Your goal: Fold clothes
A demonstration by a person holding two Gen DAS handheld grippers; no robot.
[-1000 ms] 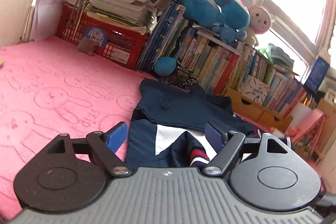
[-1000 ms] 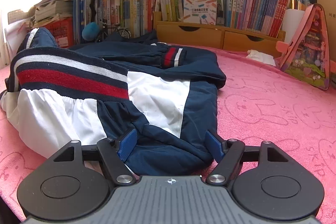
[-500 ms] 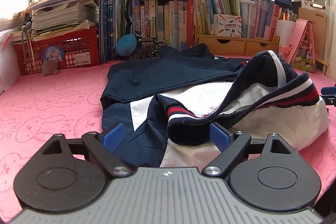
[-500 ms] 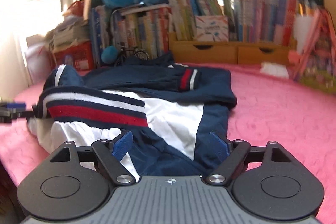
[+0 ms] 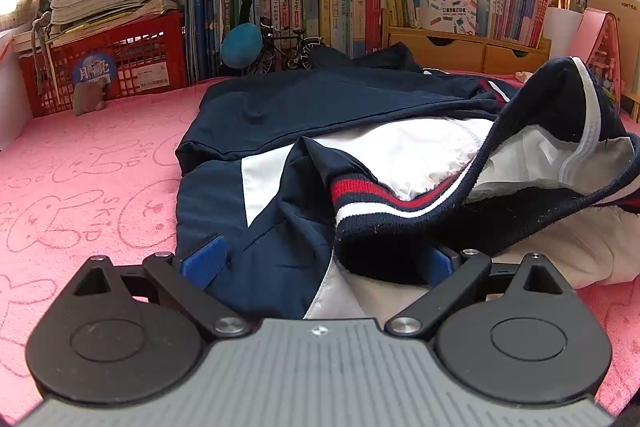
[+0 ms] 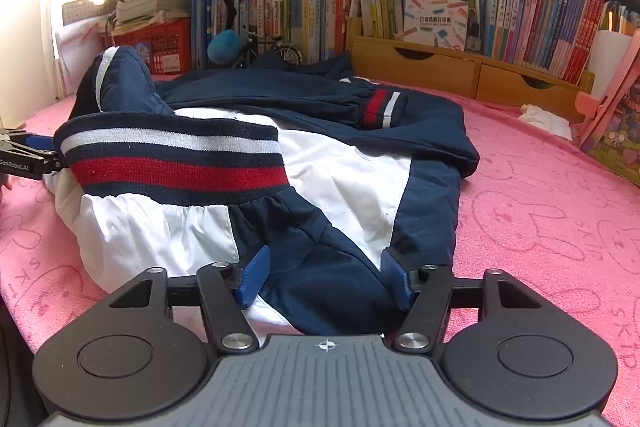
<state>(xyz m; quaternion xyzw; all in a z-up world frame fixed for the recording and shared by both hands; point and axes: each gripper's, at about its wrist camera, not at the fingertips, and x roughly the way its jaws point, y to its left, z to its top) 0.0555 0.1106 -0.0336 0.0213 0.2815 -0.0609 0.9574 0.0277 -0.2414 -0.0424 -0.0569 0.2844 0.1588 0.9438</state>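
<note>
Navy-and-white jacket [image 6: 320,163] lay half-folded on the pink blanket [image 6: 560,219] as I brought my left gripper [image 5: 320,259] low over its hem, jaws just spread wide, and my right gripper [image 6: 324,275] narrowed around loose fabric, not yet pinching; the next fold awaited.

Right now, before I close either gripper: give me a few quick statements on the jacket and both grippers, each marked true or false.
1. The jacket lies on a pink cloth. True.
2. The left gripper has its jaws wide, with jacket fabric between them. True.
3. The right gripper holds a book. False: only navy jacket fabric lies between its jaws, which have just been closing.
4. The jacket's striped hem is green and yellow. False: navy, white and red.
5. The jacket is neatly folded. False: it is rumpled.
</note>
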